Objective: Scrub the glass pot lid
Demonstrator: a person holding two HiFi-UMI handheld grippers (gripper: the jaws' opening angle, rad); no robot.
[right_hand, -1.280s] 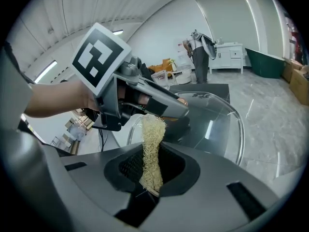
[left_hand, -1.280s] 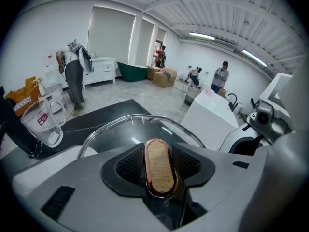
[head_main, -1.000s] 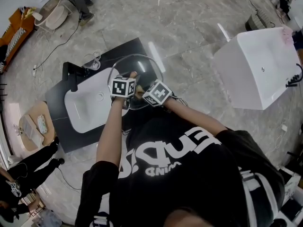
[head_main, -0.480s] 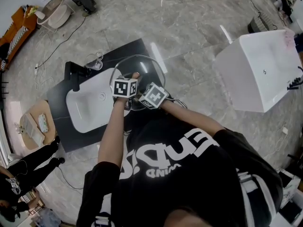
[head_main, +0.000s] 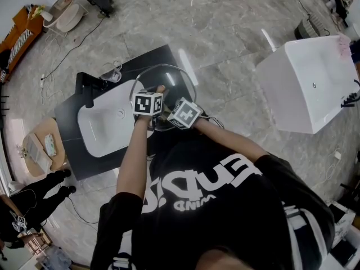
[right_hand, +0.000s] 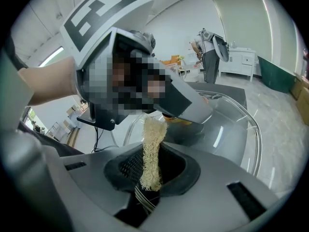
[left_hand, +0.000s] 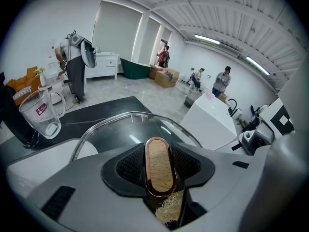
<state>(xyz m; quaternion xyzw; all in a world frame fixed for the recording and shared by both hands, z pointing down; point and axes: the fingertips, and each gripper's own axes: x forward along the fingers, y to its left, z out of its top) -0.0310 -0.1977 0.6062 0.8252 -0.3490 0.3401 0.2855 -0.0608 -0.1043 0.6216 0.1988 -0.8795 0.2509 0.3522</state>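
Right gripper (right_hand: 152, 170) shifted, clamping scrubber (right_hand: 152, 139), left gripper (left_hand: 160, 180) pinching glass lid (left_hand: 120, 129) handle (left_hand: 159, 166) (scrubber tip hidden)

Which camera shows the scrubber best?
The right gripper view: the scrubber stands whole between the right tongs. The left gripper view shows only a tuft below the lid handle; the head view hardly shows it.

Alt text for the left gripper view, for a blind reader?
The left hand-held gripper is shut on the wooden knob of the glass lid, whose rim arcs beyond it. A scrubber shows below the knob; a clear jug stands on the black counter at left.
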